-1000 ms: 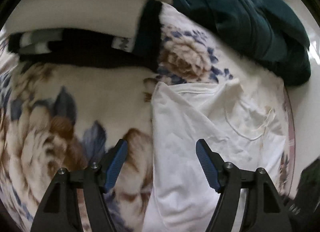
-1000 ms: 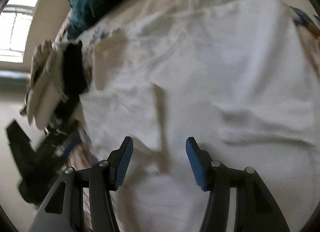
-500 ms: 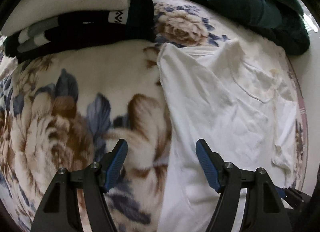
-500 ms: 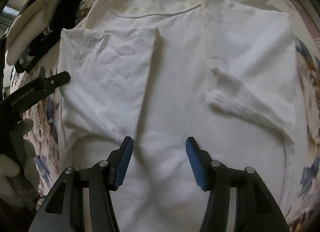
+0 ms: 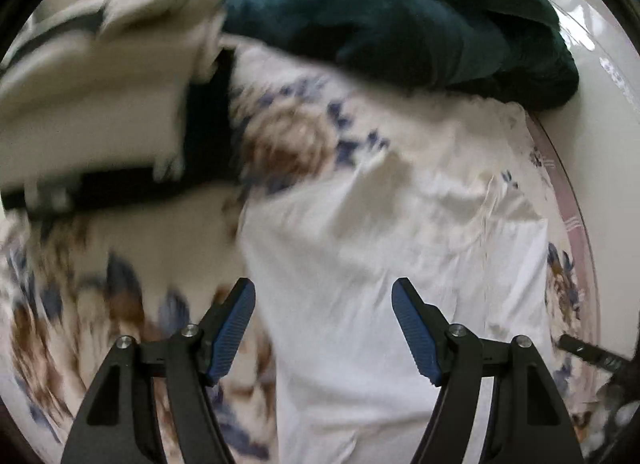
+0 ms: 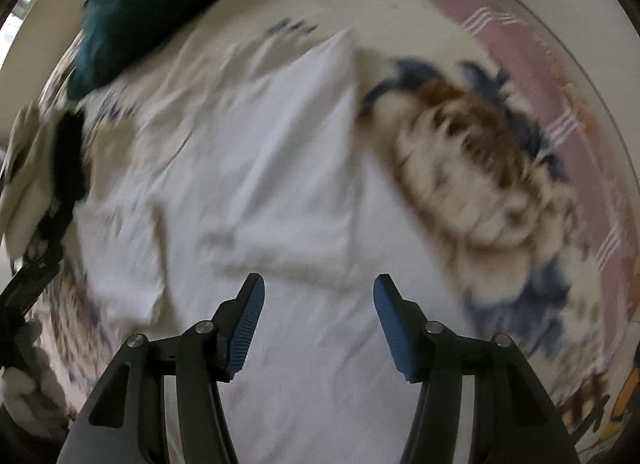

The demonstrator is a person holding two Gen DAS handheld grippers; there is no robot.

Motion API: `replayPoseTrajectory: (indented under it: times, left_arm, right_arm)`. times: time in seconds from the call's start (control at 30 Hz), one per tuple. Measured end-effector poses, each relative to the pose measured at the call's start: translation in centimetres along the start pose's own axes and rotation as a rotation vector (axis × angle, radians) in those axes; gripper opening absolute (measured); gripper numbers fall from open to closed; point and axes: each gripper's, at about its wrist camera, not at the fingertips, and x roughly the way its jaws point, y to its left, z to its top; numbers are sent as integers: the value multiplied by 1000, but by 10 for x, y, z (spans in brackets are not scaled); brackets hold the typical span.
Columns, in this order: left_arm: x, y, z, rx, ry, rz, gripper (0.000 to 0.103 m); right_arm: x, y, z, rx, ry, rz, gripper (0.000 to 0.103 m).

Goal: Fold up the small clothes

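Observation:
A small white T-shirt (image 5: 384, 256) lies flat on a floral blanket (image 5: 100, 264), its left side folded inward; it also shows in the right wrist view (image 6: 256, 192). My left gripper (image 5: 323, 328) is open and empty, hovering over the shirt's left edge. My right gripper (image 6: 318, 324) is open and empty above the shirt's lower middle, just below a folded sleeve (image 6: 304, 252). Both views are motion-blurred. The other gripper shows as a dark shape at the edge of each view: right one (image 5: 596, 356), left one (image 6: 32, 284).
A dark teal garment (image 5: 400, 16) is heaped at the far end of the blanket. A stack of folded cream and black clothes (image 5: 100, 104) lies at the far left. The blanket's pink border (image 6: 560, 76) marks the right edge.
Both cameras have swung and blurred. The left gripper has moved right over the shirt's edge. The right gripper has shifted toward the shirt's right side; the brown flower now fills its right view.

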Motion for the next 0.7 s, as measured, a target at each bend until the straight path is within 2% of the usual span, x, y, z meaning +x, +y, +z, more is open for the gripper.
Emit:
replayPoseTrajectory:
  times: [0.13, 0.27, 0.43, 0.53, 0.7]
  left_arm:
    - [-2, -36, -2, 25, -1, -6, 69]
    - [-15, -88, -37, 12, 42, -7, 69]
    - [-42, -182, -116, -15, 121, -44, 69]
    - [-43, -238, -166, -49, 220, -94, 69]
    - [-17, -325, -251, -26, 401, -115, 69]
  right_arm:
    - [-22, -32, 19, 51, 15, 51, 59]
    - [-43, -53, 14, 1, 67, 77, 59]
    - [-66, -100, -7, -85, 170, 97, 59]
    - [-79, -142, -20, -135, 238, 43, 59]
    - [-98, -198, -24, -167, 265, 19, 59]
